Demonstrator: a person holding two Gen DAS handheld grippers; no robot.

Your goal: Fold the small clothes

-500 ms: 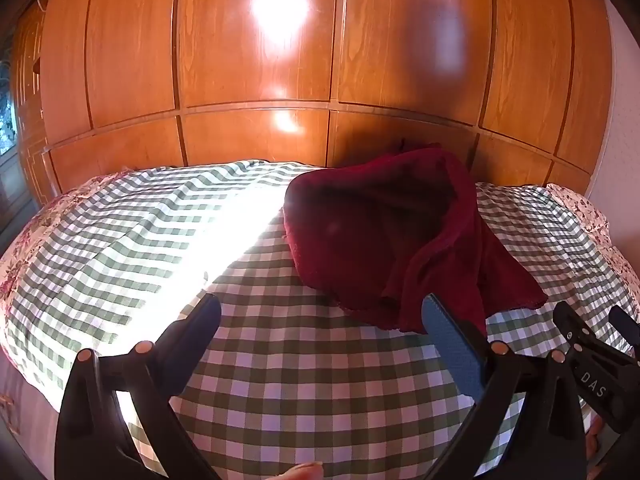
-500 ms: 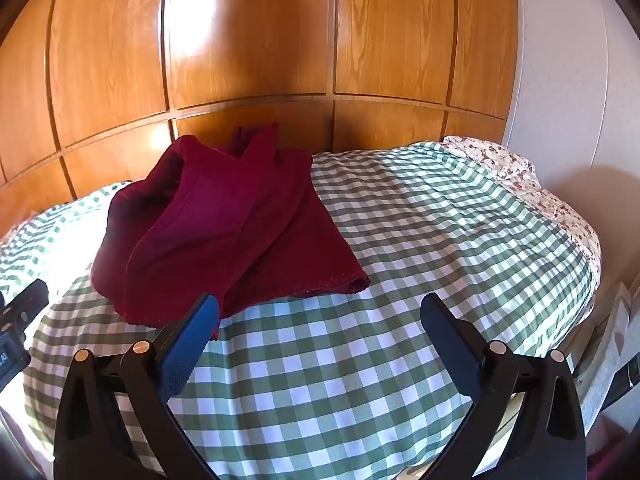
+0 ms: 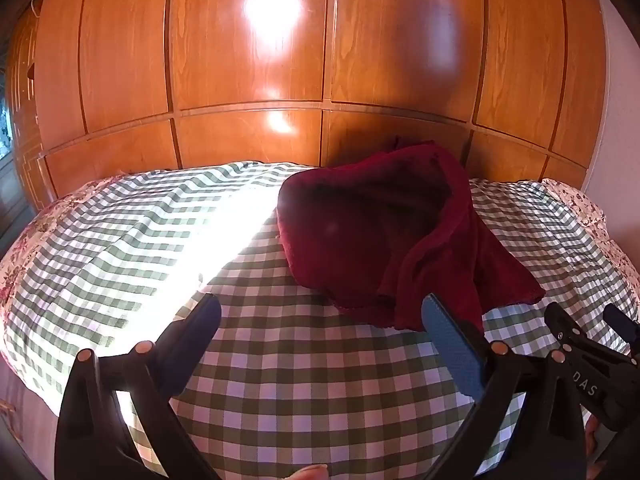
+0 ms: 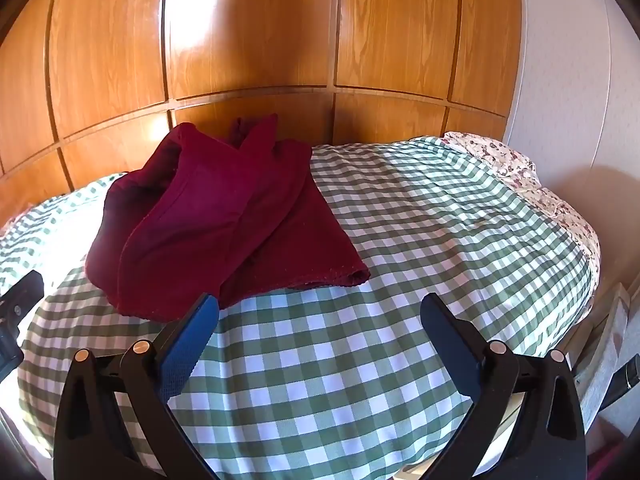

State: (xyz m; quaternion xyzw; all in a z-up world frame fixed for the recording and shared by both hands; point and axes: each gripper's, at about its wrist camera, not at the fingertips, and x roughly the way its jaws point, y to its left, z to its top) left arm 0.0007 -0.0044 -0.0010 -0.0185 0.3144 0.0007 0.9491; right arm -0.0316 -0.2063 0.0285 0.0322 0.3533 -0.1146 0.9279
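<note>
Lying rumpled on the checked bedspread [image 4: 400,240], a maroon garment [image 4: 224,216].

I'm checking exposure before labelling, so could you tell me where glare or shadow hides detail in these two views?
Left wrist view: sunlight blows out a band of the checked bedspread, and the dark red garment is murky in shadow. Right wrist view: the garment is evenly lit; glare only on the wooden panels.
</note>
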